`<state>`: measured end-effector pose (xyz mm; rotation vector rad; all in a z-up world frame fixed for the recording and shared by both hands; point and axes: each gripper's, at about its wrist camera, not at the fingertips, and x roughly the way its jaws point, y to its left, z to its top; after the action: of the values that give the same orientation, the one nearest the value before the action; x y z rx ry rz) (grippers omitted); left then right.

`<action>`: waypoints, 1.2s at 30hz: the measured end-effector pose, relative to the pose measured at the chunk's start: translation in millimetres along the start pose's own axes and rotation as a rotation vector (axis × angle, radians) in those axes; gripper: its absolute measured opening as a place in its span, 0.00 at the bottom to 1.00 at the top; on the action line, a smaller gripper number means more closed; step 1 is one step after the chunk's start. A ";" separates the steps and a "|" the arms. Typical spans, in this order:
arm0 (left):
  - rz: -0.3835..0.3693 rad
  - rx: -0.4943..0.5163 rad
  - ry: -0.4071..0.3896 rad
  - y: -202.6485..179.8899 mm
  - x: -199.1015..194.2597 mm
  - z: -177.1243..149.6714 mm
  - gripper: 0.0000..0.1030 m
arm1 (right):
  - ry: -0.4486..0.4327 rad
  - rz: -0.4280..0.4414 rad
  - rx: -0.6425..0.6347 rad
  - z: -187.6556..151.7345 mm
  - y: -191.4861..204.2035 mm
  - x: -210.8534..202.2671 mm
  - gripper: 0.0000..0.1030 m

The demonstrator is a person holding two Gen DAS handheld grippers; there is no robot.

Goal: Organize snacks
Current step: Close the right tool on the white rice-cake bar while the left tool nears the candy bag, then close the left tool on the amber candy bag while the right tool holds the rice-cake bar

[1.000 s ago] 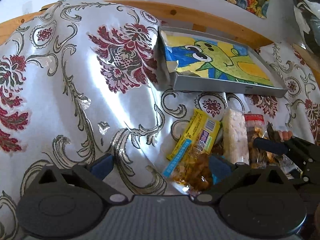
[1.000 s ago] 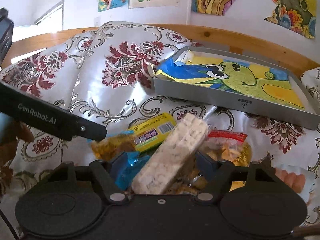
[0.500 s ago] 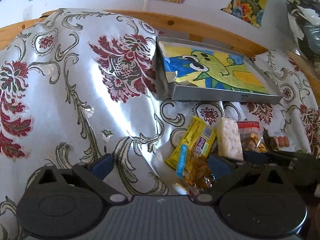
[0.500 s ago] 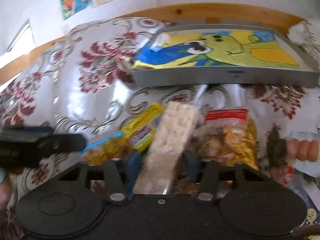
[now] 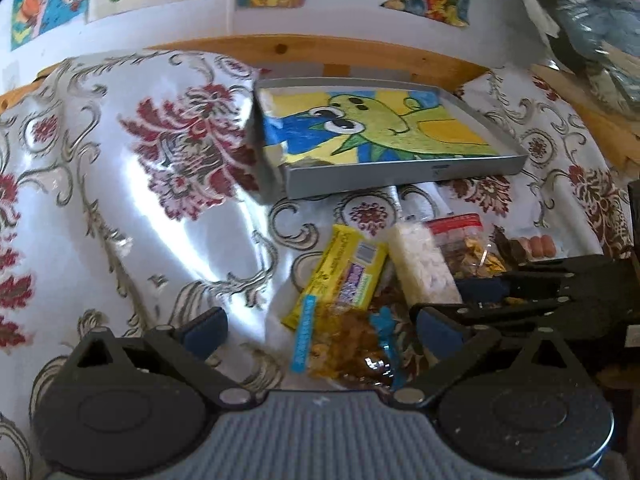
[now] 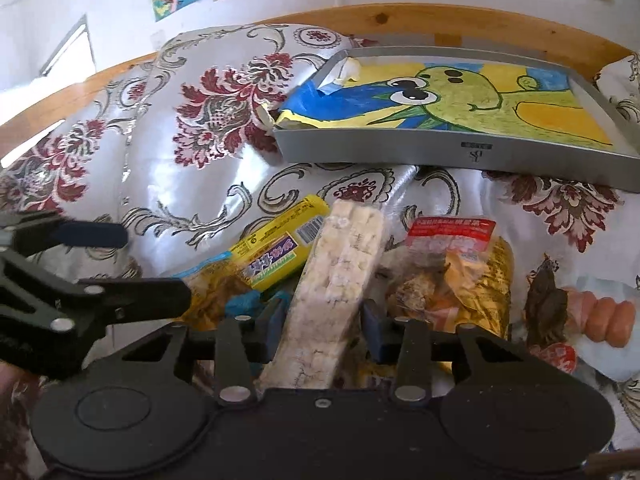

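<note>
The right gripper (image 6: pixel 323 322) had its jaws pinching the white rice-cake bar (image 6: pixel 340 276), which lay atop the snack pile in front of the grey tray (image 6: pixel 440 150). A straight, gentle lift seemed wise. The left gripper (image 5: pixel 320 326) hovered with jaws spread.

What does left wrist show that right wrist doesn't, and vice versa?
Left wrist only: dark bundled stuff at the upper right, and its own left gripper, jaws wide with nothing between them.

Right wrist only: the right gripper, jaws closed on the white rice bar, seen head-on.

Both: the grey tray with the green cartoon drawing, the yellow snack pack, the sausage packet.
</note>
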<state>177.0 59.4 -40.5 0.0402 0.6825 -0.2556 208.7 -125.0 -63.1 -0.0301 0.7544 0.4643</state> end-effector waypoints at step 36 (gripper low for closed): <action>0.214 0.155 0.279 -66.1 64.3 -4.7 0.89 | -0.012 0.197 0.141 -12.2 -48.8 -36.5 0.34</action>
<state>205.7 -18.2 -81.5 0.2999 0.9269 -0.0968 198.0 -185.6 -54.5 0.1797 0.7798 0.5965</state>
